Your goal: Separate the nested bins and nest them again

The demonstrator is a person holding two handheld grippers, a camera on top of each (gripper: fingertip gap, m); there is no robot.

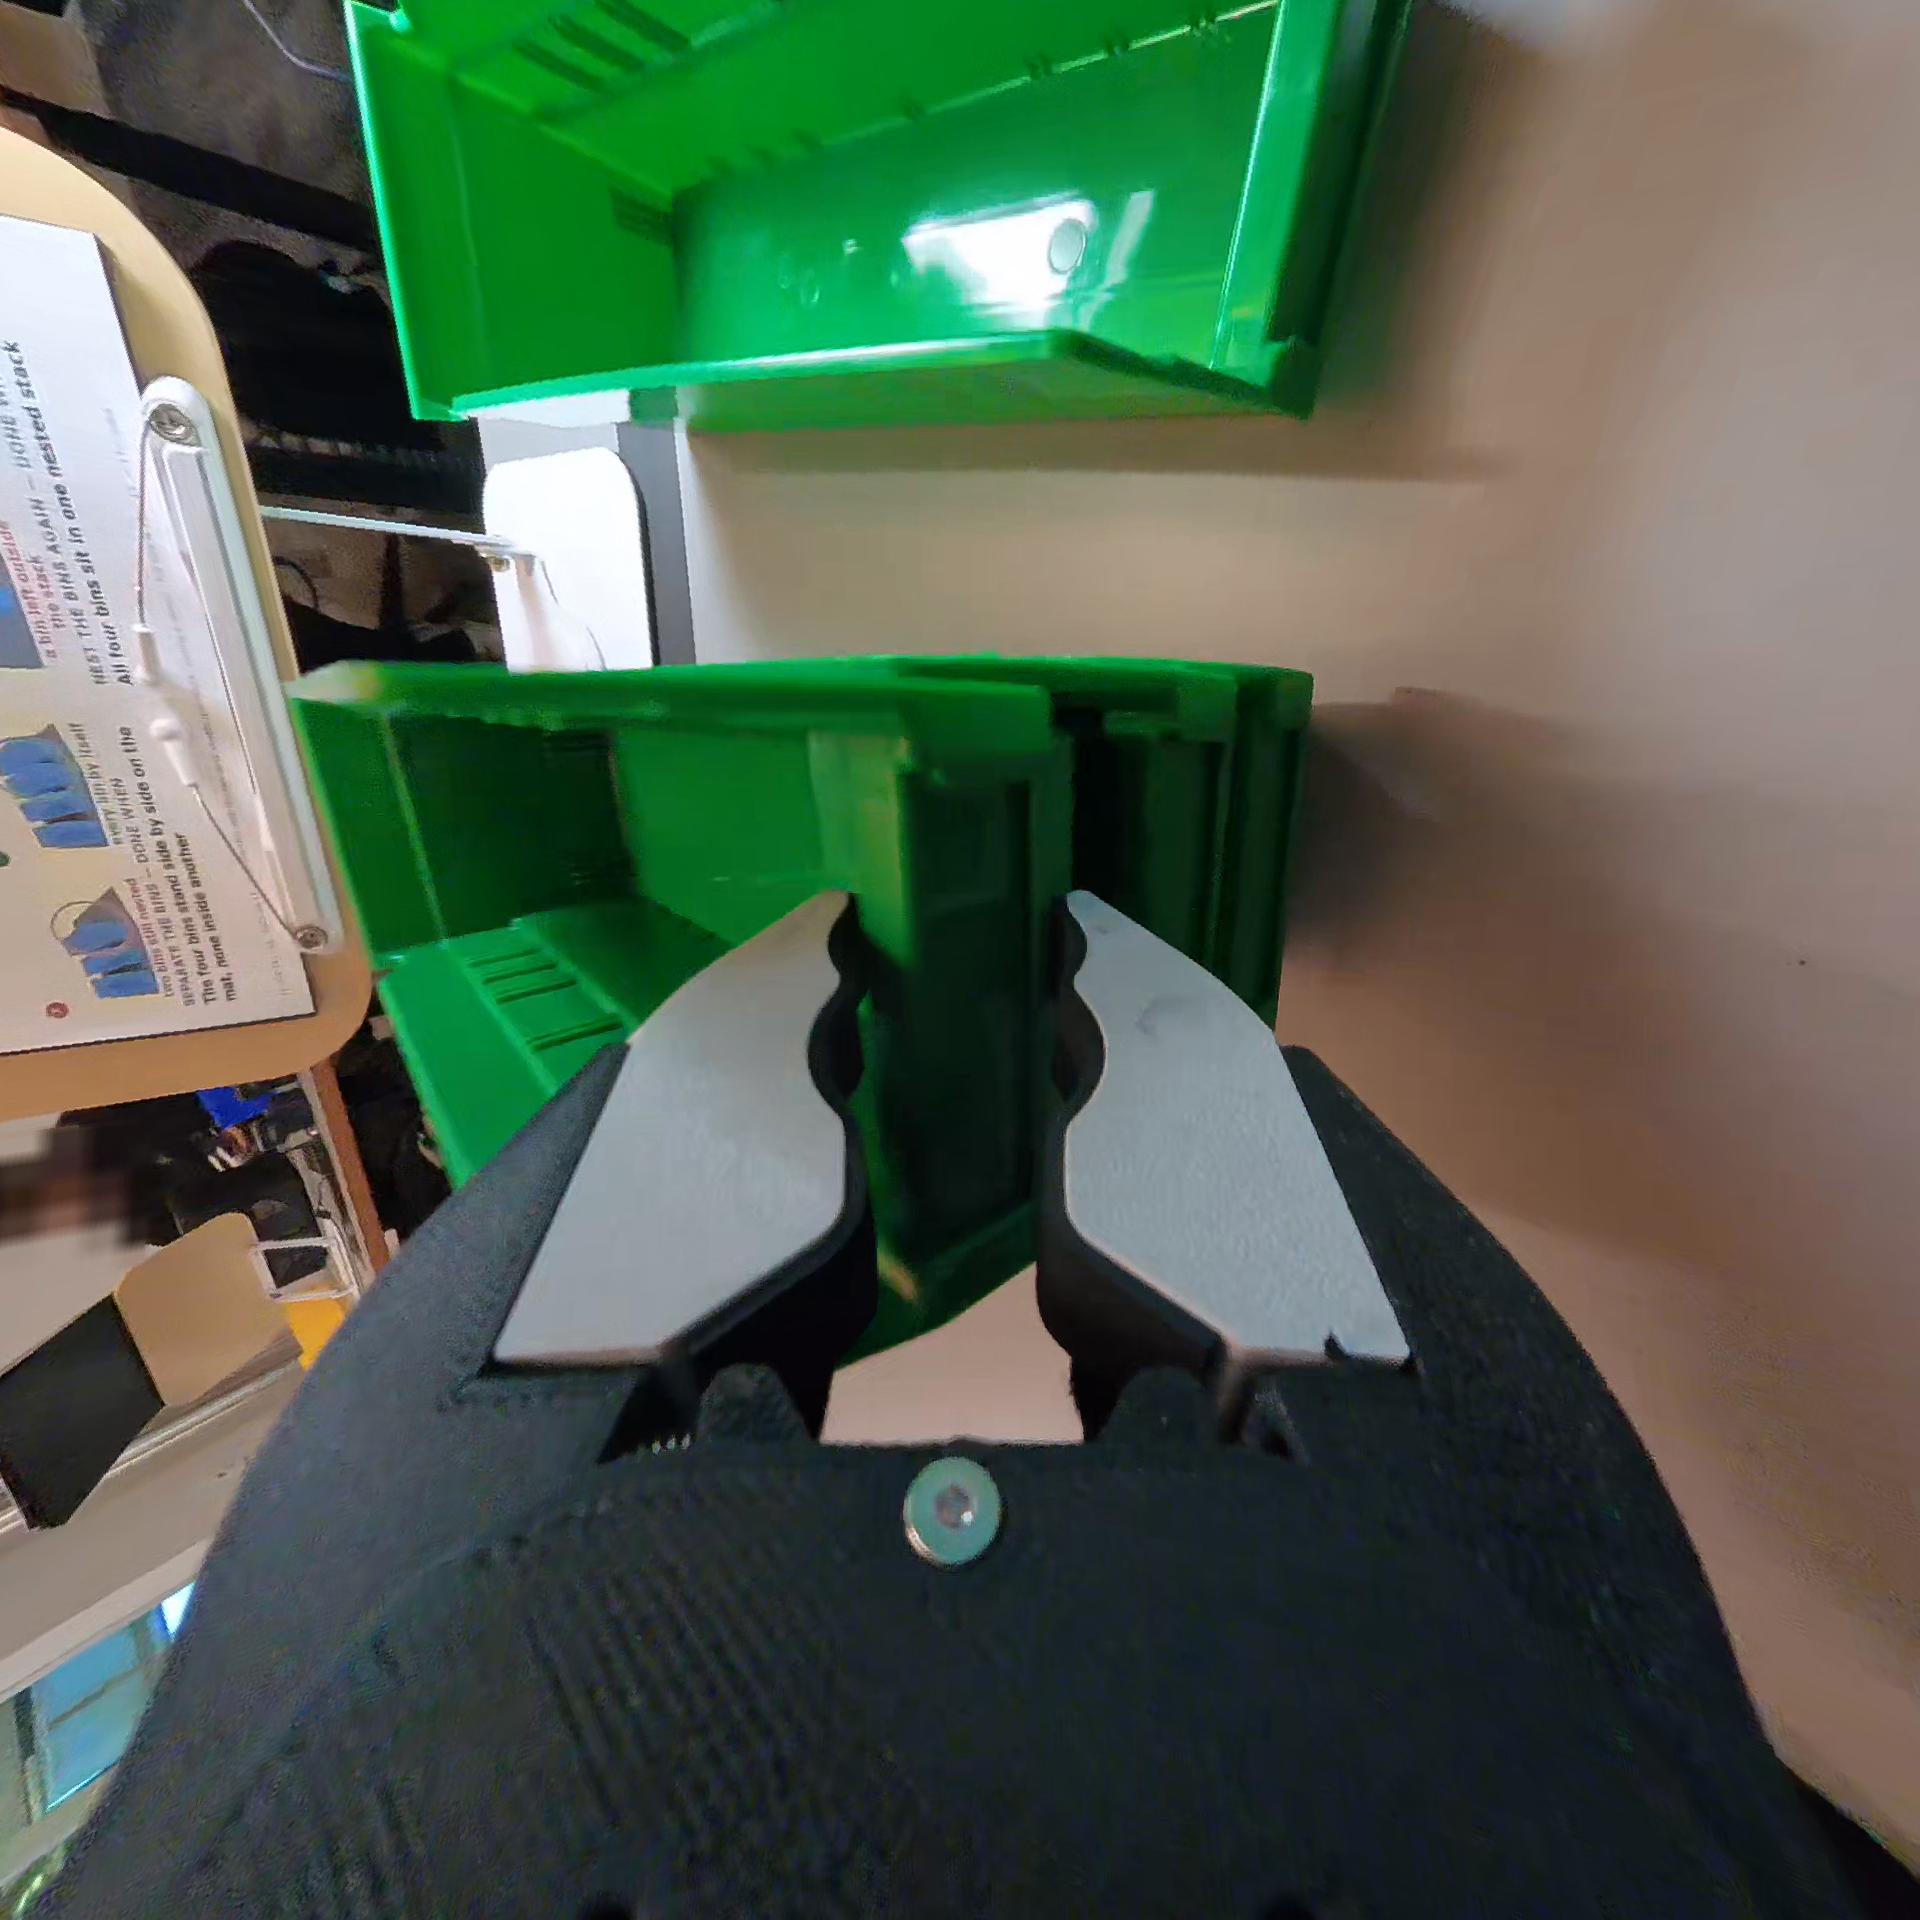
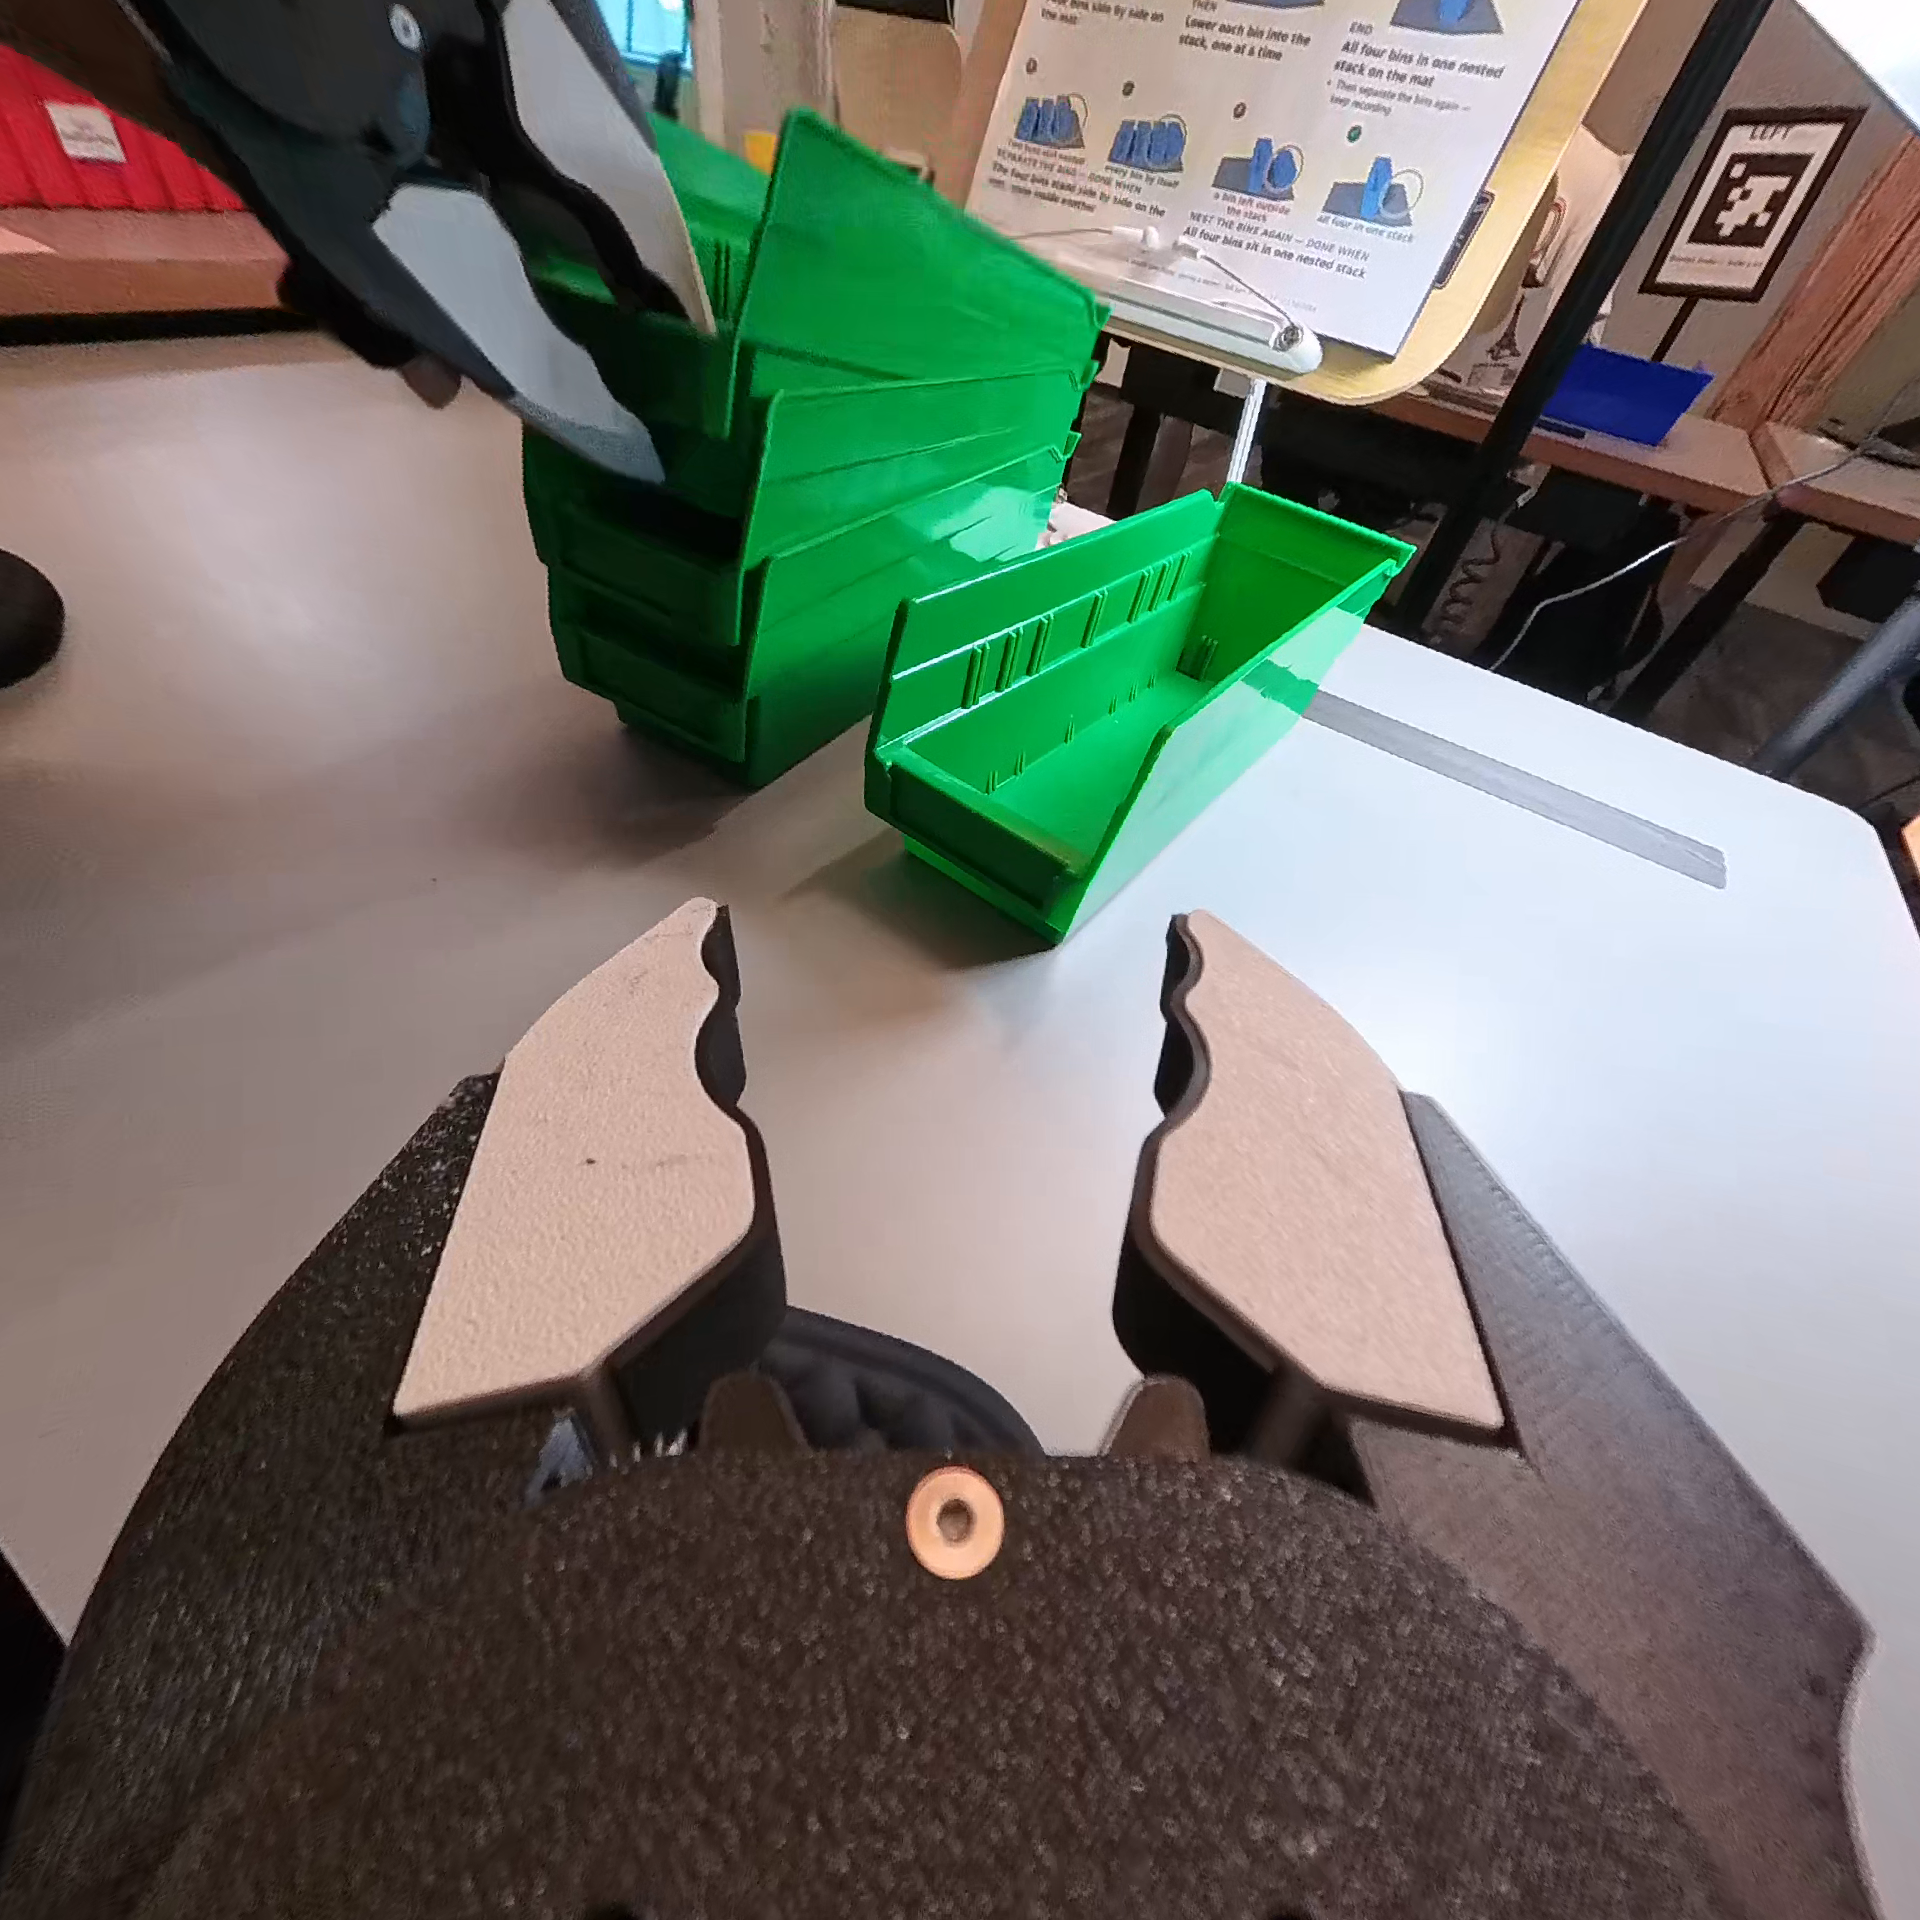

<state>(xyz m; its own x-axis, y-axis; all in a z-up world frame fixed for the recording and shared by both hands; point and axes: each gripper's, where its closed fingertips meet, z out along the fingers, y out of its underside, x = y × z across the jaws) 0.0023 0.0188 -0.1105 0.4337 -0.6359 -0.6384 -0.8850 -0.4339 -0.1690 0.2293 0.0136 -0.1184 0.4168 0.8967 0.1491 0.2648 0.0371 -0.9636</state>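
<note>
**Q:** What lies nearest the lens, and in what state?

**A:** In the right wrist view, the right gripper, its jaws spread and holding nothing, hovering over the near part of the table. In the left wrist view, the left gripper is pinching the front end wall of the top bin of the stack.

**Q:** Where are the bins?

**A:** The stack stands toward the far-left part of the table; its top bin is tilted up at the front. A single bin stands upright just beside the stack, on its right, apart from it, toward the far edge.

**Q:** Which step is in hand?

**A:** Probably separation: one bin is already out, and the top of the stack is being levered free. The next move likely calls for a straight lift clear of the bin below, while the free gripper steadies the rest.

**Q:** Counts?

**A:** Two grippers. One loose bin. The stack shows roughly four rims, though the exact number is unclear. One instruction board stands beyond the far edge.
</note>
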